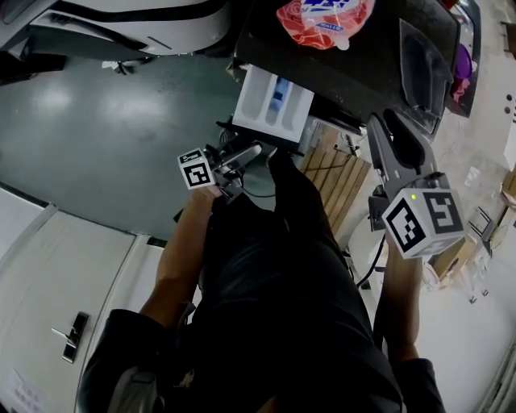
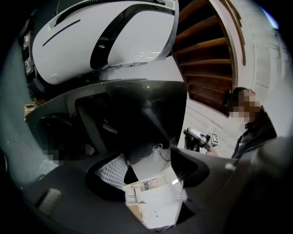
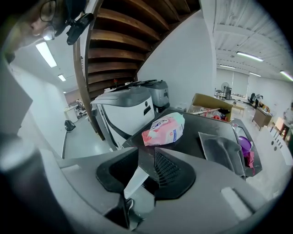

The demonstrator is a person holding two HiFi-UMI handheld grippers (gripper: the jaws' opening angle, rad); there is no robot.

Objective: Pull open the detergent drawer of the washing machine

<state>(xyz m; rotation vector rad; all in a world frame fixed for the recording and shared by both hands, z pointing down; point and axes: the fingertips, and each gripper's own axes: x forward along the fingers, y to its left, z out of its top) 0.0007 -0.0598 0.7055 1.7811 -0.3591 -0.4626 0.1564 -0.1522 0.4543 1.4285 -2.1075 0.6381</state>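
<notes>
The white detergent drawer stands pulled out from the dark washing machine, its compartments showing from above. My left gripper reaches level to the drawer's front edge. In the left gripper view the drawer fills the gap of the left gripper, its sides meeting both jaws. My right gripper hovers over the machine's right front corner, tilted down. In its own view the right gripper is a little open, with nothing between the jaws, above the machine top.
A pink bag and a grey tray lie on the machine top. Wooden slats lean beside the machine. A white appliance stands further off. A white door with a handle is at lower left. A person stands at the right.
</notes>
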